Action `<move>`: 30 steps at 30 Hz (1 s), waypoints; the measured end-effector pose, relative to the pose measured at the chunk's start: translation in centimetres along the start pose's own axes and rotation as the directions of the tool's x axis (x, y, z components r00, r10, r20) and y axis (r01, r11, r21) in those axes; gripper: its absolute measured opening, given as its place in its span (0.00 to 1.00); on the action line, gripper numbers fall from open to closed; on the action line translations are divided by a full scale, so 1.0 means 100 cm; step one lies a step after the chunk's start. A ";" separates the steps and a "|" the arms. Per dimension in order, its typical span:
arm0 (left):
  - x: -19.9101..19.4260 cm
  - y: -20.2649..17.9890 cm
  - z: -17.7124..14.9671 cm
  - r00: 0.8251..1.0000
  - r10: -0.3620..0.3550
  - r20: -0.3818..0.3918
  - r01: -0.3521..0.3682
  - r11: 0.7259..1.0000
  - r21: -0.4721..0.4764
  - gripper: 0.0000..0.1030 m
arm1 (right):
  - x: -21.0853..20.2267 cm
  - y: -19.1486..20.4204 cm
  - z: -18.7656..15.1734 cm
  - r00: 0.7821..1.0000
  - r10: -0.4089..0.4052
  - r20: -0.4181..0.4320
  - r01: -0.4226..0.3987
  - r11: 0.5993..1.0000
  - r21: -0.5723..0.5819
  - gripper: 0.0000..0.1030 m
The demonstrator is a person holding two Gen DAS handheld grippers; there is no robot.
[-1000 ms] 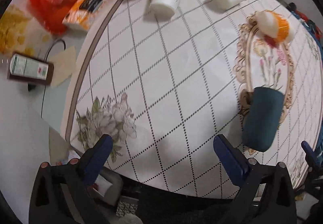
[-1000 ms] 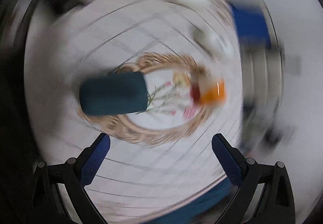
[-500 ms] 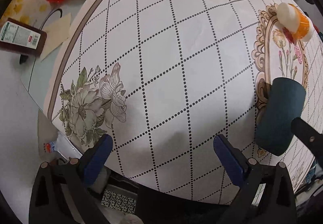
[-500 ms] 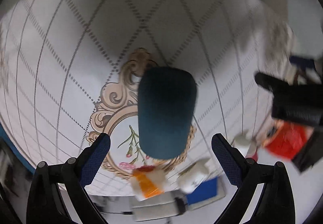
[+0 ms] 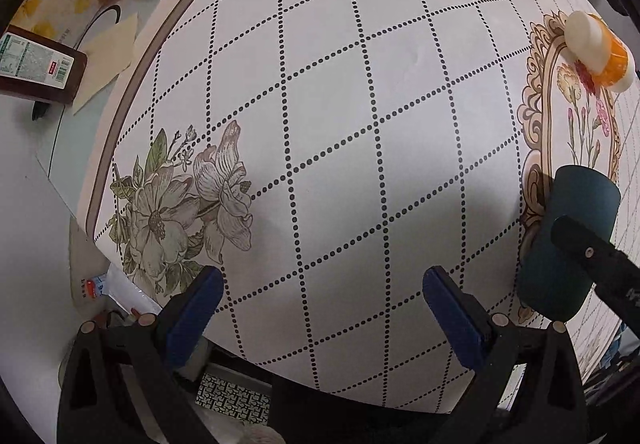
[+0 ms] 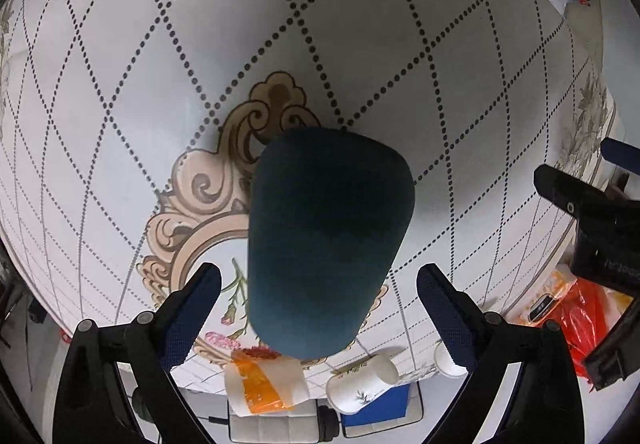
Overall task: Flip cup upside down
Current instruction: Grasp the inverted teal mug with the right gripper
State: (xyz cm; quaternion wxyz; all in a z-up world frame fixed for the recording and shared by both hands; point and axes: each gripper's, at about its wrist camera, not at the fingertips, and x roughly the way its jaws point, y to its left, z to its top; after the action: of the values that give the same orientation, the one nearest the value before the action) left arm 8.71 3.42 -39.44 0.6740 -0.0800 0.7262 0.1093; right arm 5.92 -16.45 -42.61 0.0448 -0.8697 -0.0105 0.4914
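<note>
Teal cup: the dark teal cup (image 6: 326,244) stands on the patterned tablecloth (image 5: 360,124), on the ornate tan frame printed there, straight ahead of the right gripper and between its two fingers. From here I can't tell which end is up.

Right gripper: the right gripper (image 6: 318,308) has swung round from a blurred sideways sweep a second ago to hang squarely over the cup. Its blue pads (image 6: 192,308) are spread wide, one each side of the cup, touching nothing.

Left gripper: the left gripper (image 5: 322,308) is also spread and empty. It has drifted closer to the cloth, the cup off to its right, near the edge of its view.

Change: in half a second the cup has grown larger between the right fingers, so that hand is closing in.

Meaning: I'd judge the approach nearly finished. The grasp comes next, and the turn-over is not yet begun.

Nearby: an orange-and-white cup (image 6: 266,384) and a white paper cup (image 6: 362,384) lie on their sides just beyond the teal one.
</note>
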 end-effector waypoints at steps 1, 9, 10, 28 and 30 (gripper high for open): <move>0.000 0.001 0.001 1.000 0.001 -0.001 -0.001 1.000 0.000 1.00 | 0.003 -0.001 -0.002 1.000 0.008 0.006 -0.008 1.000 0.004 0.97; 0.002 0.002 0.010 1.000 0.003 -0.009 -0.003 1.000 0.001 0.99 | 0.019 0.002 -0.001 1.000 0.010 0.011 -0.010 1.000 -0.014 0.97; 0.002 0.003 0.011 1.000 0.004 -0.009 -0.004 1.000 0.002 0.99 | 0.021 0.003 -0.001 1.000 0.009 0.012 -0.009 1.000 -0.013 0.97; 0.003 0.003 0.025 1.000 0.011 -0.009 -0.011 1.000 0.018 0.99 | 0.052 -0.012 -0.013 1.000 0.019 -0.011 -0.018 0.999 0.033 0.72; 0.003 0.003 0.027 1.000 0.013 -0.009 -0.013 1.000 0.021 0.99 | 0.058 -0.017 -0.011 1.000 0.018 -0.010 -0.018 0.999 0.040 0.71</move>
State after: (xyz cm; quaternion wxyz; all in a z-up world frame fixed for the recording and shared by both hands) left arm 11.22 4.43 -39.90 0.6707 -0.0688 0.7309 0.1059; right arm 9.91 -14.43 -46.85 0.0579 -0.8712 0.0073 0.4874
